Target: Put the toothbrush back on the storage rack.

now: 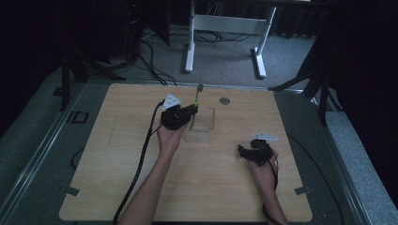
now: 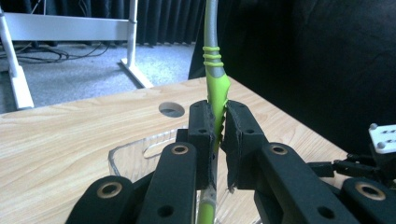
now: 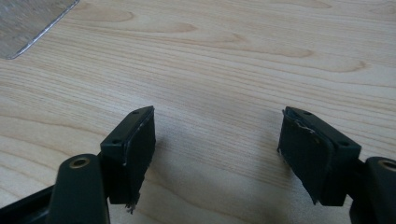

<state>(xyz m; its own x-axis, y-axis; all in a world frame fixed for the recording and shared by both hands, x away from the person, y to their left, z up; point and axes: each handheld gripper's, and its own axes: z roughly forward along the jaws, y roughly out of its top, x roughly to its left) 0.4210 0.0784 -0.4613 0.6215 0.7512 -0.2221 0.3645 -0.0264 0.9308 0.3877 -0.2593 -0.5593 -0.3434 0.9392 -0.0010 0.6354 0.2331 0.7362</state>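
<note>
Toothbrush [image 2: 215, 88], green and grey, stands nearly upright, its green handle pinched between the left gripper's [image 2: 218, 128] two black pads, which press it from both sides. Its lower end reaches down into a clear plastic box [image 1: 206, 123] near the middle of the wooden table [image 1: 141, 187]. Well apart, the right gripper [image 3: 217, 144] rests low over bare wood with its jaws spread wide and holding nothing. A round hole [image 1: 225, 101] sits beyond the box.
</note>
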